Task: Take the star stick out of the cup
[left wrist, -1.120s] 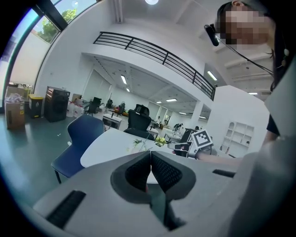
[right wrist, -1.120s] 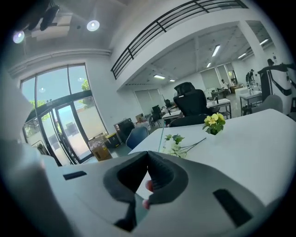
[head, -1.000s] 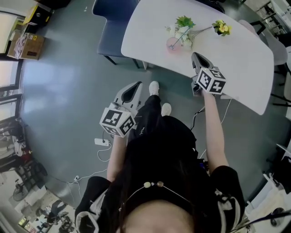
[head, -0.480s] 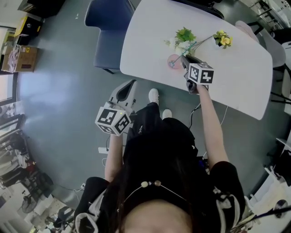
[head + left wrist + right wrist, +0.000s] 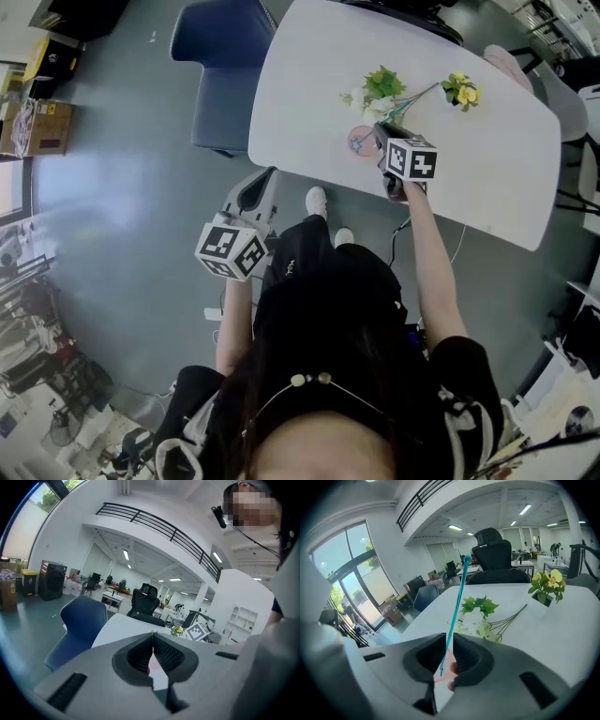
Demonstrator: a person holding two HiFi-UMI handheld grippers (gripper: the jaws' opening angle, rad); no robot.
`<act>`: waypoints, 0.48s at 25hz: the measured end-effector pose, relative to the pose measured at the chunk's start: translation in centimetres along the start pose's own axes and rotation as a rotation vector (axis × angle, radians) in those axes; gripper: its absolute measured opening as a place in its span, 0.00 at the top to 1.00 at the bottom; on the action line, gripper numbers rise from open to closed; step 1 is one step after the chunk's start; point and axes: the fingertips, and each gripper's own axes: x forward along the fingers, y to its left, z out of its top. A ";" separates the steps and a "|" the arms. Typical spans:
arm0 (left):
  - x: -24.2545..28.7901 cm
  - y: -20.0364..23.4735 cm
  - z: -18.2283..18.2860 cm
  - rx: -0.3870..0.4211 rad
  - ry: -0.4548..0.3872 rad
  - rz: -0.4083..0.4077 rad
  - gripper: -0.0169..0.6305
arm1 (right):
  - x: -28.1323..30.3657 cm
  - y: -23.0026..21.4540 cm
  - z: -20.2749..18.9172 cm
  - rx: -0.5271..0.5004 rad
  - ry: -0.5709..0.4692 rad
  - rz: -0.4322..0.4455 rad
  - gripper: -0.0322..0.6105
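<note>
Standing here, I can't read a single word, number or brand anywhere. The nearest thing to a sign is the black-and-white square markers on the cube of the left tool and on the cube of the right tool. They are blocky patterns, not letters. One of those markers also shows small in the left gripper view, over the worktop. A cardboard box on the floor carries some print — too small to make out.
</note>
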 end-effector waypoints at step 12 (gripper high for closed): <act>1.6 0.5 0.9 0.022 0.004 -0.041 0.96 | -2.7 1.4 2.4 0.082 -0.129 0.035 0.92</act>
